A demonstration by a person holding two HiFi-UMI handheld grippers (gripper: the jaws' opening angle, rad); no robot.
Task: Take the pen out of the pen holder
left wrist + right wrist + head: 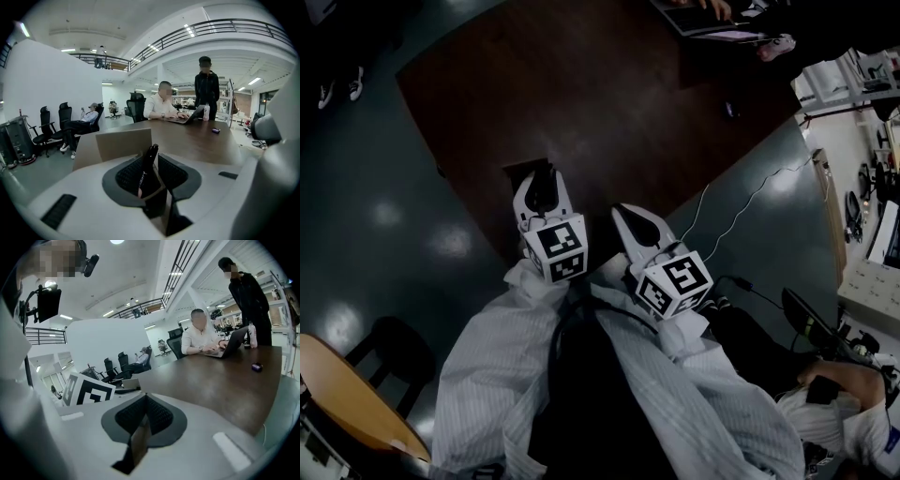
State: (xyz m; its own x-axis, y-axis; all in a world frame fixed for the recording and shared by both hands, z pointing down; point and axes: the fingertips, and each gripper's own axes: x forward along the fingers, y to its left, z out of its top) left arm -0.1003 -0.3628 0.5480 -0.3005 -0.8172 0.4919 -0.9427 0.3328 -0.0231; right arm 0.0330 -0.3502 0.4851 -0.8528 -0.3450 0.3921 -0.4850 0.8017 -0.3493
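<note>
pen (pixel 146 172) between parted left claw (pixel 151 161), hidden in head view | right claw (pixel 144 400) together

Black pen (pixel 146 169) upright, slightly tilted; tan pen holder (pixel 123 143) just behind it.

No words or numbers can be read. The pen (pixel 146 169) carries a line of tiny pale print (too small to make out); the left cube (pixel 558 248) and right cube (pixel 675 284) bear only black-and-white square markers
</note>
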